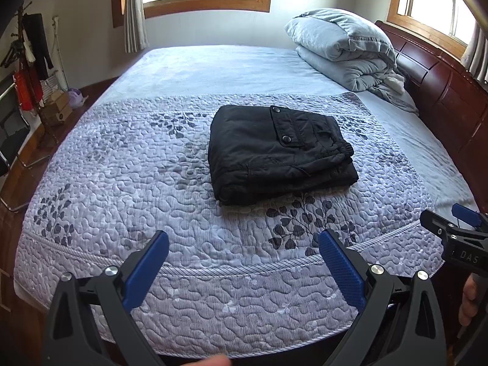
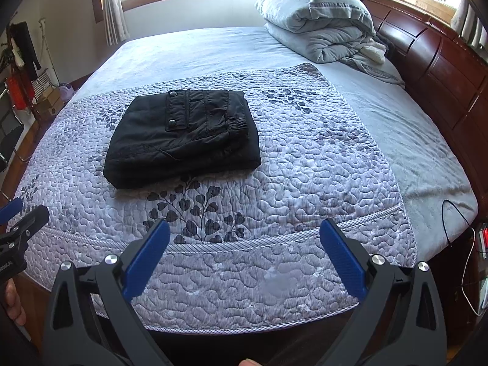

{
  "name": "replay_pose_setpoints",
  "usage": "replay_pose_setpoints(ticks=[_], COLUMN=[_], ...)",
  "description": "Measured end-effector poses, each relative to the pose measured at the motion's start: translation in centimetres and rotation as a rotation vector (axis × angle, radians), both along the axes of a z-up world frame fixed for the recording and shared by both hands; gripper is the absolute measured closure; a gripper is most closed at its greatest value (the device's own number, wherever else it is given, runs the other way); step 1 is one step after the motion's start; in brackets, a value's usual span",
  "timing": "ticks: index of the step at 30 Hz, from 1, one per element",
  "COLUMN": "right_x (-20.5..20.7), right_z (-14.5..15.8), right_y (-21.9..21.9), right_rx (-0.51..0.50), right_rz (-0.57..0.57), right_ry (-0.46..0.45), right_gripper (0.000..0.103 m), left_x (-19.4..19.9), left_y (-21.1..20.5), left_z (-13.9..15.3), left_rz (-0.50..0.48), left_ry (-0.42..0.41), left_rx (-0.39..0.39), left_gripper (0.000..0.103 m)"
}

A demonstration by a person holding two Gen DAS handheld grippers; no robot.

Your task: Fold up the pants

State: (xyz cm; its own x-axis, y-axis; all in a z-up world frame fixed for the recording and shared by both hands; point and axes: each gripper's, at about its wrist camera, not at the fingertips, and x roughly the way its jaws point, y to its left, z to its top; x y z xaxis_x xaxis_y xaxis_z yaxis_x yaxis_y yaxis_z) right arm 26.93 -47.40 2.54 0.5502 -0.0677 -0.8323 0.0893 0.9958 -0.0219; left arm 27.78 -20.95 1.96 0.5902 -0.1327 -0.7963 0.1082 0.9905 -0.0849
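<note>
Your folded black fabric pants (image 1: 280, 152) lie on a lavender quilted bedspread (image 1: 152, 213) printed with dark grey leaf sprigs. Beyond it you see a plain pale blue sheet (image 1: 228, 67) and a bundled grey-blue duvet (image 1: 338, 45). Your left hand-held gripper (image 1: 244, 262) and right hand-held gripper (image 2: 244, 253) are black with blue textured pads (image 1: 341, 265). The wooden headboard (image 2: 442, 61) is reddish-brown.

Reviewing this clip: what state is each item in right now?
Black pants: folded into a compact stack, lying on the quilt, untouched.
Left gripper: open, empty, held back above the quilt's near edge.
Right gripper: open, empty.
Quilt: spread flat.
Grey duvet: bundled by the headboard.
</note>
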Motion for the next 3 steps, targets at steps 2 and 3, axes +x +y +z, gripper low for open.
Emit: replay_pose_setpoints(ticks=[2,3], right_x=[0.03,0.01], right_z=[-0.11,-0.16], right_y=[-0.09,-0.12], right_rx=[0.002,0.001], right_rz=[-0.001,-0.002], right_ry=[0.002,0.003], right_gripper=[0.004,0.004], left_x=[-0.04,-0.08], left_y=[0.15,0.21], left_z=[-0.07,-0.07], left_rz=[0.005,0.006], left_ry=[0.001,0.0], left_rx=[-0.006,-0.007], left_gripper=[0.004,0.004])
